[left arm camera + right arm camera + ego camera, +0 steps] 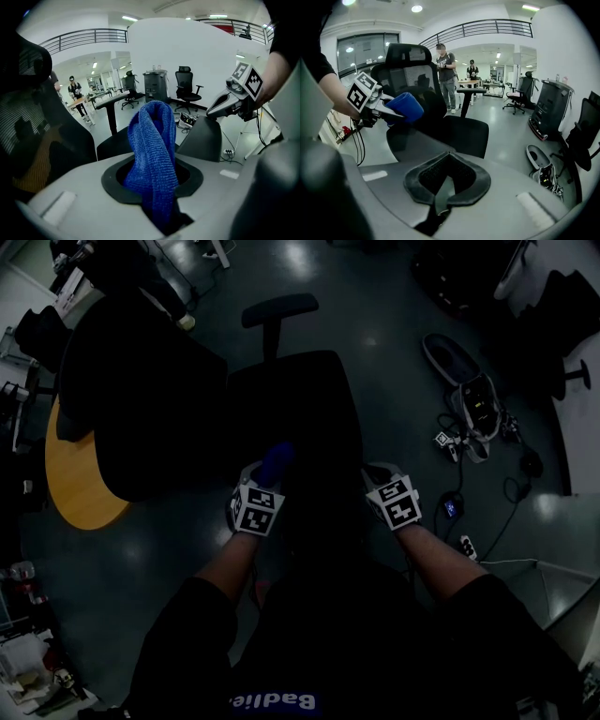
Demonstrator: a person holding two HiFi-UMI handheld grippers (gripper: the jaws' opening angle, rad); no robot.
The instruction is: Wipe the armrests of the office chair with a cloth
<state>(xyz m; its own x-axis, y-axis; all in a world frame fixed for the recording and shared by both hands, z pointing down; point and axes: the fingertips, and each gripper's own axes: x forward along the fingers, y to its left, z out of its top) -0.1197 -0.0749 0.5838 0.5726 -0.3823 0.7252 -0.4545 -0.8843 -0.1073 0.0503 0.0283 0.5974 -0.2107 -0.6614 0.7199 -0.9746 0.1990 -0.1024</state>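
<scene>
A glossy dark grey floor (375,324) spread under everything. On it stood the black office chair with a mesh back and a headrest (295,399), directly ahead of the person, its seat (464,133) facing them. To the left sat a round table with a yellow wooden top (80,493), and a tangle of cables and small devices (473,409) lay on the floor to the right.

The left gripper (265,479) hung at the chair's left side, its jaws clamped on the blue knitted cloth (152,159), which stood up in a fold between them. The cloth was held near the chair back; contact with an armrest could not be made out. The right gripper (382,476) was at the chair's right side, its jaws closed together with nothing between them.
</scene>
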